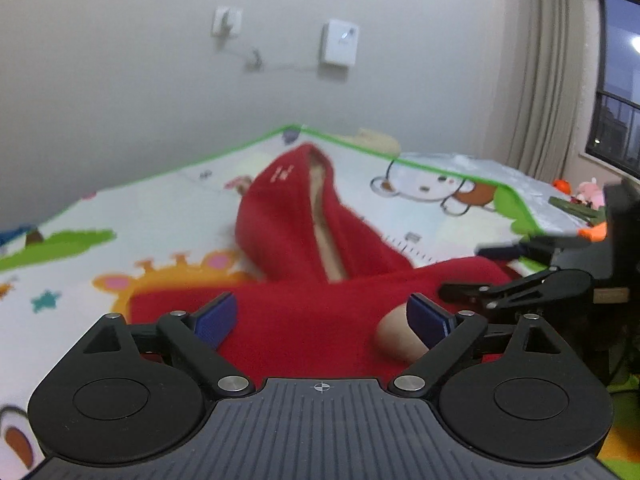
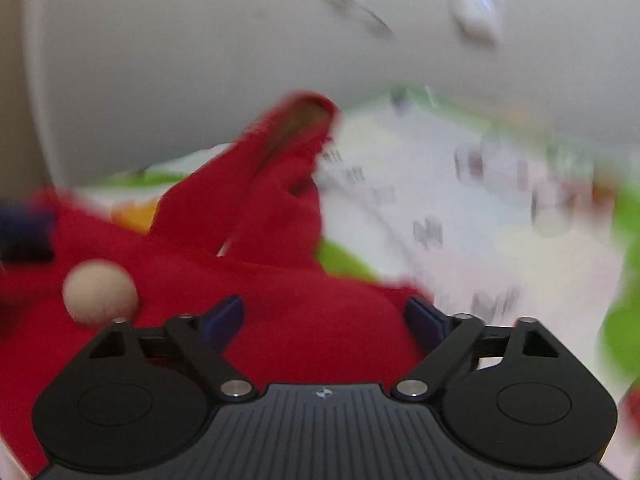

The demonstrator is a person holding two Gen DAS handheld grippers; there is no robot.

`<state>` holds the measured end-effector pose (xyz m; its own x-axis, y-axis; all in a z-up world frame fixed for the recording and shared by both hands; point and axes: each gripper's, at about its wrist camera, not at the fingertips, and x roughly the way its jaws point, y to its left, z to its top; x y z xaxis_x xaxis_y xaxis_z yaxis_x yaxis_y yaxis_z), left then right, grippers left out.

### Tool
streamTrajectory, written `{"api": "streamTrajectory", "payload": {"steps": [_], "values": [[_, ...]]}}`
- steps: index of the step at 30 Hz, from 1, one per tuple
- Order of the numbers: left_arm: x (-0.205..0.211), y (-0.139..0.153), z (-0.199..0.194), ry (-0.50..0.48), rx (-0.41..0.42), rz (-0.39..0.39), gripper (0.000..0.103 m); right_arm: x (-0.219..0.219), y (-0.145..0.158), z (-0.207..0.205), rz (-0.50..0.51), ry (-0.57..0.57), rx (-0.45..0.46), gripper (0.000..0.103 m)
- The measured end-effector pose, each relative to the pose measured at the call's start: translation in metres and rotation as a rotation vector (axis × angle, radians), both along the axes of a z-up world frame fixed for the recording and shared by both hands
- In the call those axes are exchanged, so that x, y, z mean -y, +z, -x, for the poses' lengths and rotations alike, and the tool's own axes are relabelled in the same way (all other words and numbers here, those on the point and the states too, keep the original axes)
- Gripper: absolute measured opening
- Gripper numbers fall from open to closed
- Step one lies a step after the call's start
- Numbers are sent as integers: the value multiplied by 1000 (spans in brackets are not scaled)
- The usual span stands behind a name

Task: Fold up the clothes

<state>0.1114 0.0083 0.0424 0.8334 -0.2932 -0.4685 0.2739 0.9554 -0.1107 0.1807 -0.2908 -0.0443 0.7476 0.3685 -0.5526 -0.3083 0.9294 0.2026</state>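
Here the red garment is lying on a cartoon-printed play mat, its near edge spread wide just under both tools and a long part of it running away toward the mat's far corner, where an opening is showing a beige lining. A beige round patch is sitting on the near cloth, beside the left gripper's right pad. The left gripper is hovering over that near edge with its blue pads spread wide, released, nothing pressed between them. The right gripper is hanging over the same red cloth, its jaws likewise standing apart and gripping nothing; this view is badly blurred, so whether its pads are brushing the fabric is hard to say. In the left view the right tool is showing at the right edge as black linkage. The mat, edged in green, is butting against a pale wall carrying a socket with a plugged cable and a white box. A curtain is hanging beside a dark window, and small toys are sitting beyond the mat.
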Motion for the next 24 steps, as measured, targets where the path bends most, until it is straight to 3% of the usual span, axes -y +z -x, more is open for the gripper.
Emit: {"api": "streamTrajectory", "payload": {"steps": [3, 6, 10, 14, 17, 20, 24], "values": [[-10, -24, -10, 56, -29, 3, 95, 21, -8, -12, -144, -47, -87, 98], [-12, -35, -16, 73, -41, -16, 96, 23, -13, -18, -174, -44, -111, 99], [-8, -36, -15, 86, -40, -53, 97, 15, -3, -12, -105, -62, -64, 101], [-6, -36, -13, 100, -42, -79, 97, -7, 34, 15, 53, -3, 142, 103], [-10, -37, -15, 99, -50, -62, 97, -11, 57, 47, 85, 85, 230, 103], [-11, -37, -16, 101, -56, -54, 97, -13, 60, 61, 73, 155, 213, 103], [-13, -37, -17, 104, -61, -39, 97, -24, 46, 67, 142, 228, 190, 103]]}}
